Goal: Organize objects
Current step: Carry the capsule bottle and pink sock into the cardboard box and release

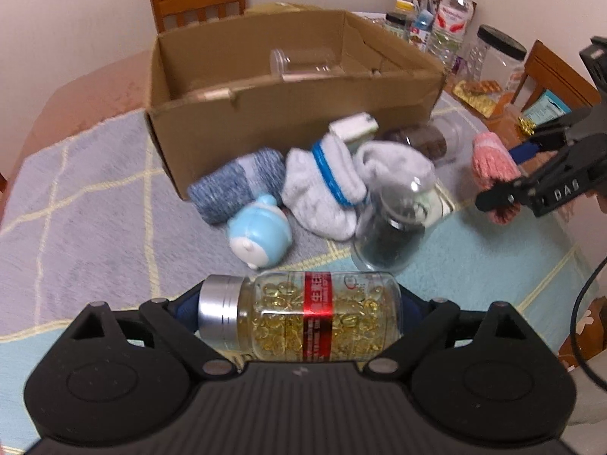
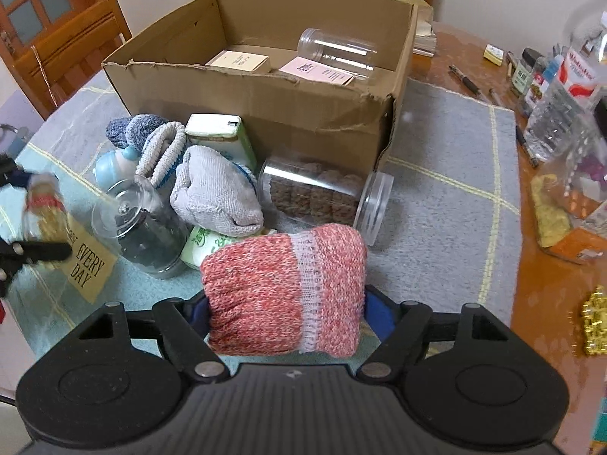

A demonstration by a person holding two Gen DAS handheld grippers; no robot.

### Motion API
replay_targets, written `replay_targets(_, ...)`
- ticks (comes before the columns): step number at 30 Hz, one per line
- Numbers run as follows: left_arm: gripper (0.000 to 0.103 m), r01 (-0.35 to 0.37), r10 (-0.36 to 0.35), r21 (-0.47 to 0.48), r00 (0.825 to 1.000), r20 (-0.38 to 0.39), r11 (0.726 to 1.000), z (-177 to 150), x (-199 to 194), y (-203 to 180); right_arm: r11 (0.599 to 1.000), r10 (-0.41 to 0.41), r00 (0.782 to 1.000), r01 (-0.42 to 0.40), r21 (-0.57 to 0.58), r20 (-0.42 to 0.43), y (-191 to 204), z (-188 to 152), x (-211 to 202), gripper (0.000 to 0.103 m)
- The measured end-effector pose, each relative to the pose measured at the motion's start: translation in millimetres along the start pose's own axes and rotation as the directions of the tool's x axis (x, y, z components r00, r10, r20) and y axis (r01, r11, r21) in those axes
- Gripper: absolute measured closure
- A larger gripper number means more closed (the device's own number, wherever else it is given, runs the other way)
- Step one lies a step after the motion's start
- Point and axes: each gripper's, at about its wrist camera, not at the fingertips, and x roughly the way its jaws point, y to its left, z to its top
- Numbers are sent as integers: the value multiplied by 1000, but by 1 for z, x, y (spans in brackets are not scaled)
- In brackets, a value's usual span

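Gripping sideways, our left gripper (image 1: 299, 316) pinches a red-banded glass capsule bottle (image 1: 303, 318), label unreadable; our right gripper (image 2: 286, 309) pinches a rolled pink knitted sock (image 2: 284, 288); a tan paper card (image 2: 85, 261) reads "EVERY DAY".

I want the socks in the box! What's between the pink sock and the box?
In the right wrist view, a cookie jar lies on its side between the pink sock and the box.

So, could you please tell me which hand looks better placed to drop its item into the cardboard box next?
Probably the right: its tool holds the pink sock roll facing the cardboard box. The left tool's capsule bottle sits behind more clutter.
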Motion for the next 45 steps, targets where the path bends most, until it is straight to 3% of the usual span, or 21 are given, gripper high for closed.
replay_targets(6,9,-32,32,7,999,24,999,35,-22,8,1000,-2,999,3,-22,33,4,18,-29,22)
replay_targets(13,9,-15,14,4,988,152,1000,101,-37,16,998,-21,991,28,-53,136,8,57,-57,22)
replay_targets(16,9,1,-3,15,980,197,1000,133,-30,13,997,-35,985,45,-58,172,8,73,-62,22)
replay_targets(22,9,38,-30,-35,978,204,999,177,4,9,997,-48,978,58,-43,205,3,95,-64,22)
replay_targets(27,7,75,-65,-43,978,201,996,182,23,7,997,-54,977,64,-44,206,-2,106,-58,22)
replay_targets(40,4,-1,13,-62,981,192,998,170,14,31,999,-23,981,28,-22,194,-13,147,-27,21)
replay_targets(44,3,-41,51,-53,980,194,998,163,7,32,999,-28,980,32,-16,199,-13,153,-20,0)
replay_targets(45,3,-46,55,-54,979,195,997,161,5,33,999,-33,976,36,-9,213,-12,153,-21,0)
